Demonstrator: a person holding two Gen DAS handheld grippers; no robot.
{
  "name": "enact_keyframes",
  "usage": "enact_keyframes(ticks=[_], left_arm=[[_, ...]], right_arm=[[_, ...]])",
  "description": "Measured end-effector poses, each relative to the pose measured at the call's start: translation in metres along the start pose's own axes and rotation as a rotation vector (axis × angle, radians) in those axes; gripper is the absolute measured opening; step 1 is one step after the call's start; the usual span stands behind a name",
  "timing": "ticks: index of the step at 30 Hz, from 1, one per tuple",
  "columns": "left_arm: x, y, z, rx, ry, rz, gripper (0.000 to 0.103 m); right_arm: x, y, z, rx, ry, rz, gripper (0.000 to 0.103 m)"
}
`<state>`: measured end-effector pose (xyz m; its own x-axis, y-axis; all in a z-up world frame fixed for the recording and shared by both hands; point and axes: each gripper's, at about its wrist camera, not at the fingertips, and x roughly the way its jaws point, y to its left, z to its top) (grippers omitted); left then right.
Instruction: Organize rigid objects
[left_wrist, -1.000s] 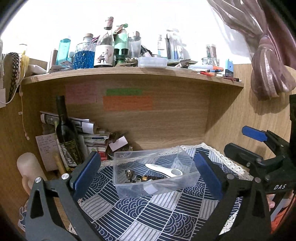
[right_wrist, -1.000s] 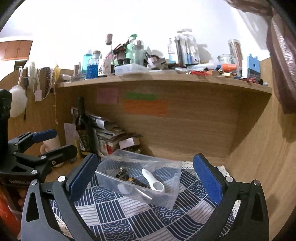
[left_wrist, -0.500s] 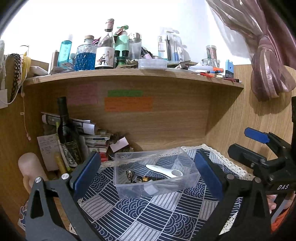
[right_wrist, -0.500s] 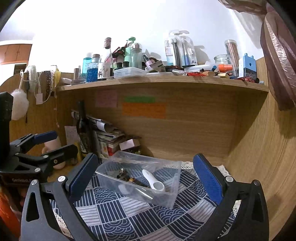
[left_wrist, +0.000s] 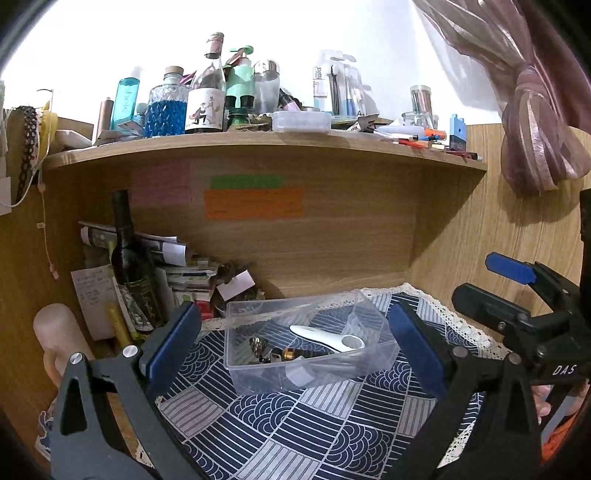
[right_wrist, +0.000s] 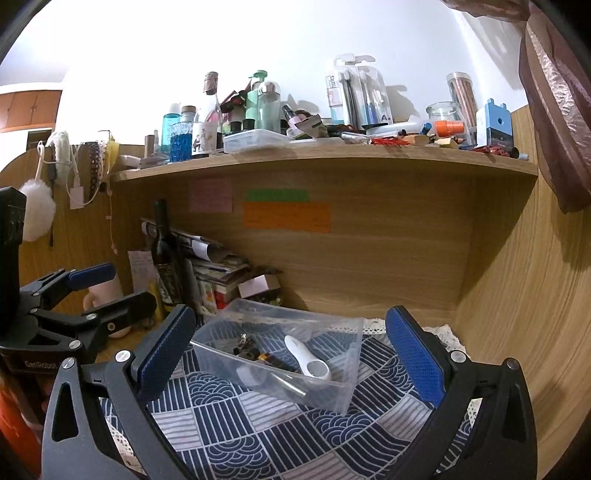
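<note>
Basically both the left gripper (left_wrist: 295, 347) and right gripper (right_wrist: 290, 349) were spread wide, holding nothing. Beyond them, on the patterned cloth (left_wrist: 280, 417), sat the clear bin (left_wrist: 310, 347) holding the white tool (left_wrist: 327, 338) (contents looked sorted). Best next step: hold clear, avoid nudging bin.

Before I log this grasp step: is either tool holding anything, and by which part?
Nothing is held. The left tool and right tool are both open, short of the bin.
</note>
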<state>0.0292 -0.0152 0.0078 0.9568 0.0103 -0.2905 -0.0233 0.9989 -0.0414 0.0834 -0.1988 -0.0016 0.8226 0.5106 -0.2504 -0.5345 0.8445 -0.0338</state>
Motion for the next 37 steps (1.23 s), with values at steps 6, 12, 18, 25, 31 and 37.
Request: enact_keyframes(ticks=[6, 12, 18, 25, 31, 37], left_arm=[[0.0002, -0.0012, 0.0009, 0.009, -0.004, 0.0, 0.103], [0.0009, -0.0026, 0.0009, 0.011, -0.004, -0.007, 0.103], [0.0003, -0.0021, 0.001, 0.005, -0.008, -0.017, 0.103], [0.0009, -0.0042, -0.0001, 0.025, -0.002, -0.031, 0.103], [0.0007, -0.0039, 0.0001, 0.019, -0.002, -0.048, 0.103], [0.0027, -0.0027, 0.0001, 0.012, 0.001, -0.065, 0.103]], right_arm=[[0.0005, -0.0001, 0.0002, 0.0, 0.001, 0.002, 0.103], [0.0017, 0.0015, 0.0002, 0.005, 0.003, -0.001, 0.103], [0.0028, 0.0017, -0.0006, 0.011, 0.007, -0.002, 0.103], [0.0046, 0.0033, -0.0026, 0.013, 0.016, -0.011, 0.103], [0.0052, 0.0015, -0.0023, 0.014, 0.018, -0.011, 0.103], [0.0056, 0.001, -0.002, 0.013, 0.019, -0.012, 0.103]])
